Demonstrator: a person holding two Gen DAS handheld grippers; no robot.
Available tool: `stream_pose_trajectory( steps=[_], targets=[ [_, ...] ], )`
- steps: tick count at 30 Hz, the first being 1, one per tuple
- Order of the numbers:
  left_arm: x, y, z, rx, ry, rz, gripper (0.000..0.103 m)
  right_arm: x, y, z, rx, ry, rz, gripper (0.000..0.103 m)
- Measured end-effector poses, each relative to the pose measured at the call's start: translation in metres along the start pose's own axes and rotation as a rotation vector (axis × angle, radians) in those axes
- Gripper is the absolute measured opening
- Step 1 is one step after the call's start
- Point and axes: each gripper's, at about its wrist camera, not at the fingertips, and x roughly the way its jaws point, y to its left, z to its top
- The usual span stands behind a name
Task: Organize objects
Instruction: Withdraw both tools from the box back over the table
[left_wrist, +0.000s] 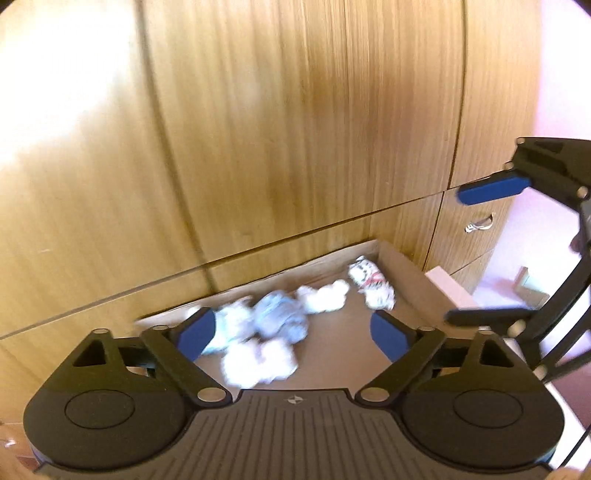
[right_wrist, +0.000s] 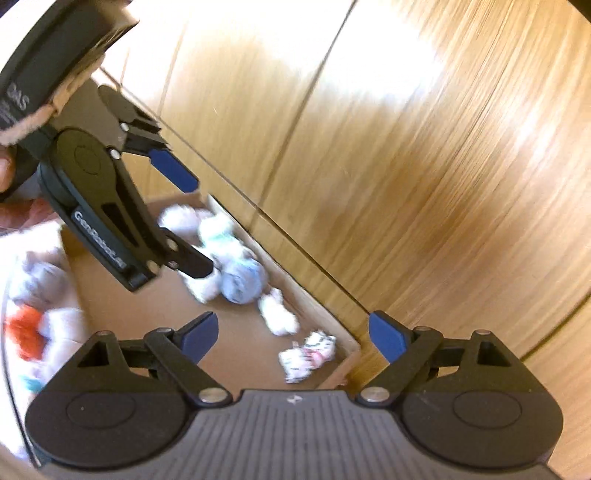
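Observation:
A cardboard box (left_wrist: 343, 354) stands against a wooden wardrobe. It holds several rolled sock bundles: white ones (left_wrist: 258, 363), a pale blue one (left_wrist: 282, 315) and a black-and-white patterned one (left_wrist: 371, 284). My left gripper (left_wrist: 293, 334) hangs open and empty above the box. My right gripper (left_wrist: 476, 254) is open and empty at the right, higher up. In the right wrist view the box (right_wrist: 155, 306) lies below, with the blue bundle (right_wrist: 243, 282) and the patterned one (right_wrist: 308, 354); my right gripper (right_wrist: 295, 336) is open, and the left gripper (right_wrist: 184, 221) is open above the box.
The wooden wardrobe (left_wrist: 295, 129) fills the background, with a drawer handle (left_wrist: 479, 224) at the right. More bundles, white and orange (right_wrist: 26, 332), lie on a light surface left of the box. A pale box (left_wrist: 450, 288) stands by the cardboard box's right side.

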Motion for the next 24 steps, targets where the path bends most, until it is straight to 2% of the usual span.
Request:
stream_pose_trajectory(
  steps=[5,7,11,15,18,24],
  targets=[
    [-0.055,0.016,-0.038,-0.007,-0.047,0.029,0.099,-0.060,0.026,0.001,0.051,-0.074,-0.013,0.090],
    [-0.076,0.025,-0.057,-0.022,-0.067,0.056,0.102,-0.078,0.036,-0.008,0.095,-0.106,-0.010,0.097],
    [-0.115,0.042,-0.095,-0.041,-0.091,0.110,0.102,-0.130,0.070,-0.033,0.154,-0.121,-0.020,0.098],
    [-0.125,0.046,-0.135,-0.080,-0.082,0.179,0.102,-0.140,0.111,-0.073,0.244,-0.104,-0.049,0.099],
    [-0.123,0.044,-0.162,-0.128,-0.070,0.193,0.102,-0.144,0.137,-0.093,0.317,-0.089,-0.084,0.099],
    [-0.111,0.036,-0.192,-0.111,-0.017,0.219,0.102,-0.129,0.167,-0.113,0.443,-0.065,-0.103,0.099]
  ],
)
